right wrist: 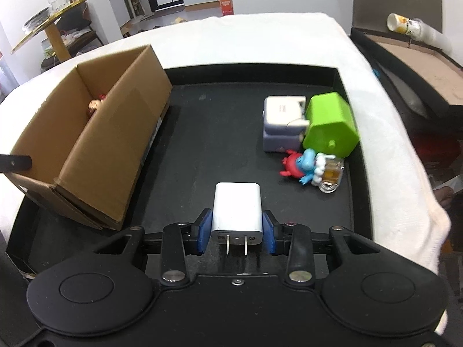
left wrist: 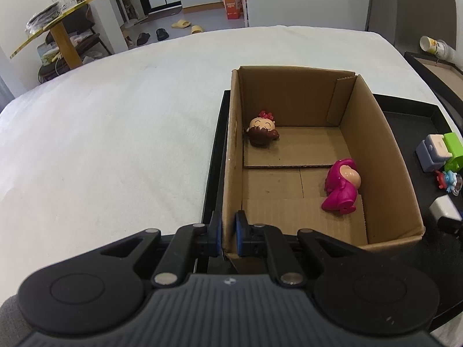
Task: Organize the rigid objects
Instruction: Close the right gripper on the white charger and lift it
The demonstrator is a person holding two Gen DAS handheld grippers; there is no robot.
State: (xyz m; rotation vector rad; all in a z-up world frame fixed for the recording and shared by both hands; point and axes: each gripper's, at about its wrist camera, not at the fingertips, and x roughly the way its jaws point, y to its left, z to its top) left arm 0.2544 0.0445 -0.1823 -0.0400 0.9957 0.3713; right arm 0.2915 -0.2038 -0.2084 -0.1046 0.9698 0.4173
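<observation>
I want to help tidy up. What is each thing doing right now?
Cardboard box: open, wall pinched by left gripper.
White charger: between right gripper pads, prongs toward camera.
Pink toy: lying in box.
Brown-haired doll: lying in box.
Green cup: tipped over on tray.

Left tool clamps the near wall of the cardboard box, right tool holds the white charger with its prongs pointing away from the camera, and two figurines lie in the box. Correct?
One detail is off. In the right wrist view, the white charger in the right tool has its prongs pointing toward the camera, not away. The rest stands: the left tool clamps the cardboard box wall, and the pink figurine and brown-haired figurine lie inside.
</observation>
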